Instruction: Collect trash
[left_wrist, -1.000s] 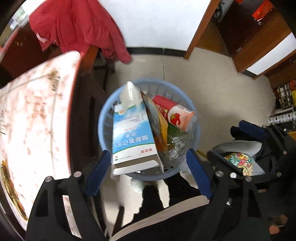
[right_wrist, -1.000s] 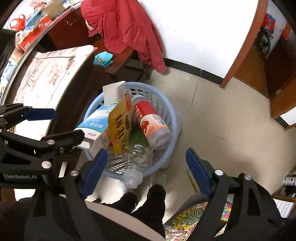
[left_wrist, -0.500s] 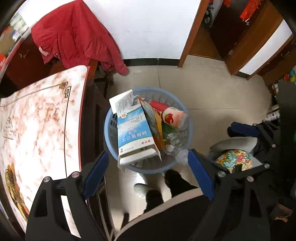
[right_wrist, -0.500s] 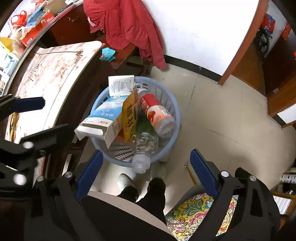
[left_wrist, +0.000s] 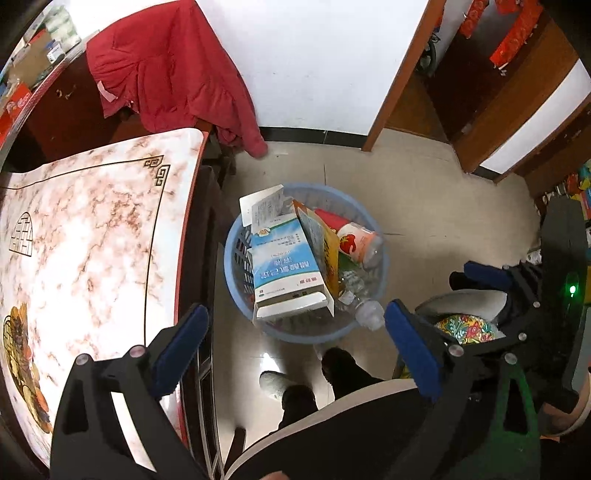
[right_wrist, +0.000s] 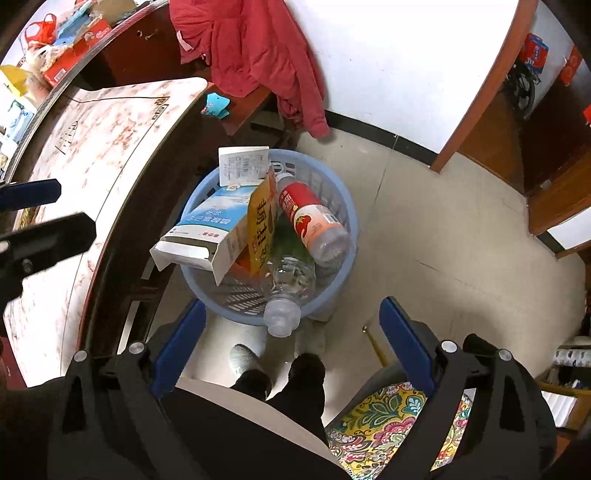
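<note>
A round blue basket (left_wrist: 231, 258) (right_wrist: 347, 210) stands on the floor beside the table, full of trash. In it lie a blue-and-white carton (left_wrist: 284, 266) (right_wrist: 214, 218), a yellow packet (left_wrist: 325, 247) (right_wrist: 262, 221), a red-labelled bottle (left_wrist: 351, 236) (right_wrist: 306, 218) and a clear bottle (left_wrist: 364, 312) (right_wrist: 286, 291) that pokes over the near rim. My left gripper (left_wrist: 295, 314) hangs above the basket's near edge, its jaws opening with nothing between them. Over the same edge, my right gripper (right_wrist: 291, 308) is open and holds nothing.
A marble-patterned table (left_wrist: 81, 240) (right_wrist: 103, 147) lies close on the left. A red jacket (left_wrist: 166, 74) hangs over furniture at the back. A floral cushioned chair (right_wrist: 388, 417) is at the lower right. The person's feet (left_wrist: 332, 369) stand just before the basket.
Both grippers have risen away from the basket, which now looks smaller and lower. More of the table and floor shows. The trash in the basket has not moved.
</note>
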